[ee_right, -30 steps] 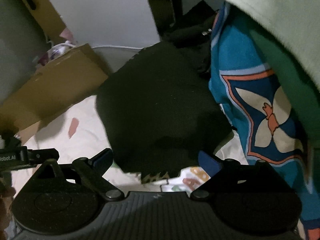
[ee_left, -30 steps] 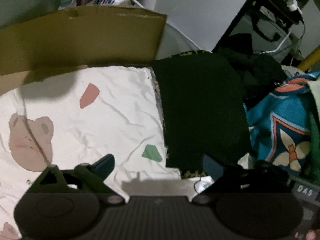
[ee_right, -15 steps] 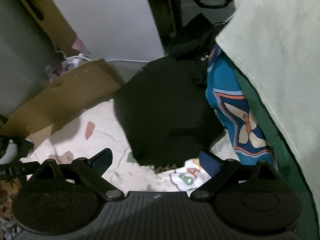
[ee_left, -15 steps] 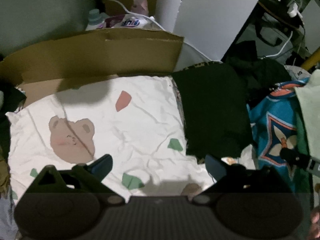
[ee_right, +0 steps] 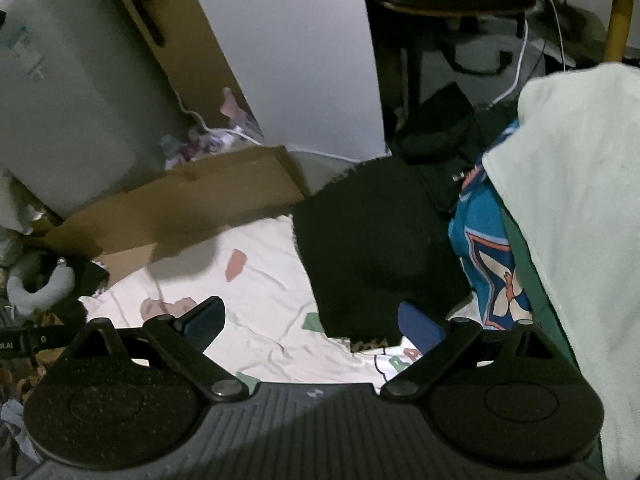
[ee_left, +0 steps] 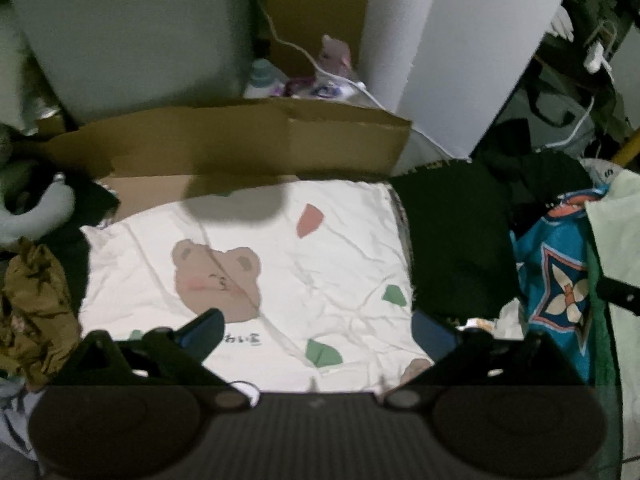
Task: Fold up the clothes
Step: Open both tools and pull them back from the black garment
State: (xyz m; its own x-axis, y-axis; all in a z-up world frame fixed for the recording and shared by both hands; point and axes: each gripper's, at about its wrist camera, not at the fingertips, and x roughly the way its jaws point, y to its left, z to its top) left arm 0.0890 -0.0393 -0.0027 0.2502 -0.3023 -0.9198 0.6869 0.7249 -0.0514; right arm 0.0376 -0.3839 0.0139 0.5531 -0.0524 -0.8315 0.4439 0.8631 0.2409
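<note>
A folded dark garment [ee_left: 452, 240] [ee_right: 380, 248] lies flat on the right side of a white sheet [ee_left: 280, 264] [ee_right: 256, 300] printed with a bear and coloured shapes. My left gripper [ee_left: 318, 330] hovers open above the sheet's near part, nothing between its blue pads. My right gripper [ee_right: 312, 322] is open too, held above the dark garment's near edge without touching it. A blue patterned cloth [ee_left: 556, 284] [ee_right: 488, 264] and a pale green garment [ee_right: 580, 216] lie piled to the right.
A flattened cardboard box [ee_left: 224, 148] [ee_right: 188, 208] stands behind the sheet. A white panel [ee_left: 460, 48] and cables rise at the back. Brown floral fabric [ee_left: 32, 312] and a grey soft item [ee_left: 36, 208] sit at the left. Dark clothes [ee_left: 532, 168] lie at the back right.
Both grippers have risen and pulled back from the dark garment, so more of the sheet and room shows. The garment stays flat where it lay. Both remain open.
</note>
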